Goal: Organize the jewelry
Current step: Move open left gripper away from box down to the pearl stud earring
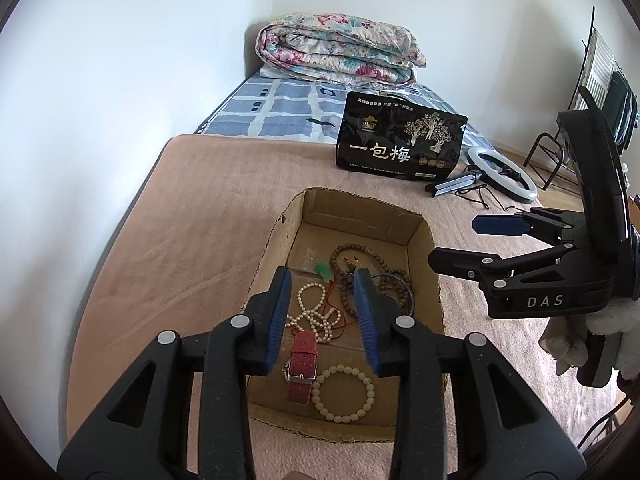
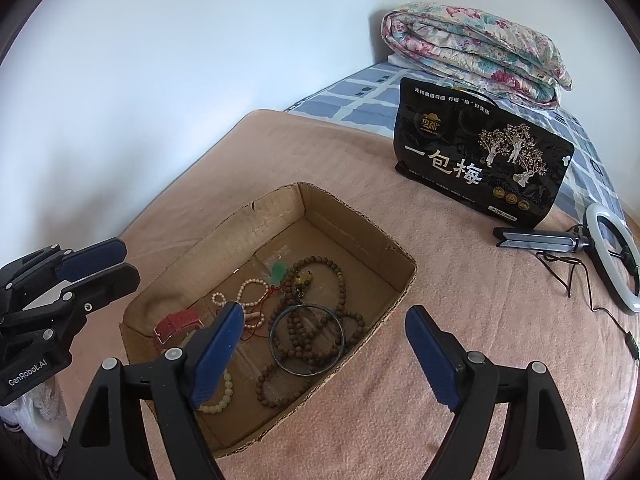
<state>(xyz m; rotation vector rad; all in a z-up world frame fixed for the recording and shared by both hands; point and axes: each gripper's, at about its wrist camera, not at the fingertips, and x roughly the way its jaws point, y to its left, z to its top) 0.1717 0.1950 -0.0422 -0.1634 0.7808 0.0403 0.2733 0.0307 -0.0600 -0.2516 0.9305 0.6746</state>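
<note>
Hovering over the near end of the cardboard box [image 1: 420, 236], the left gripper [image 1: 322, 316] has its blue pads parted a little with nothing pinched between them. Below it, on the box floor, lie a red watch strap [image 1: 302, 366], a pale bead bracelet [image 1: 343, 393] just right of the strap, and a white pearl string [image 1: 314, 312] farther in. A green pendant [image 1: 323, 270], long brown bead strands [image 1: 360, 256] and a dark bangle [image 2: 306, 338] lie toward the far right of the box. The right gripper [image 2: 324, 350] hangs wide apart and empty at the box's right rim. Beyond, on the pink blanket [image 1: 208, 208], stand a black bag [image 1: 400, 142] and a ring light [image 1: 502, 178].
</note>
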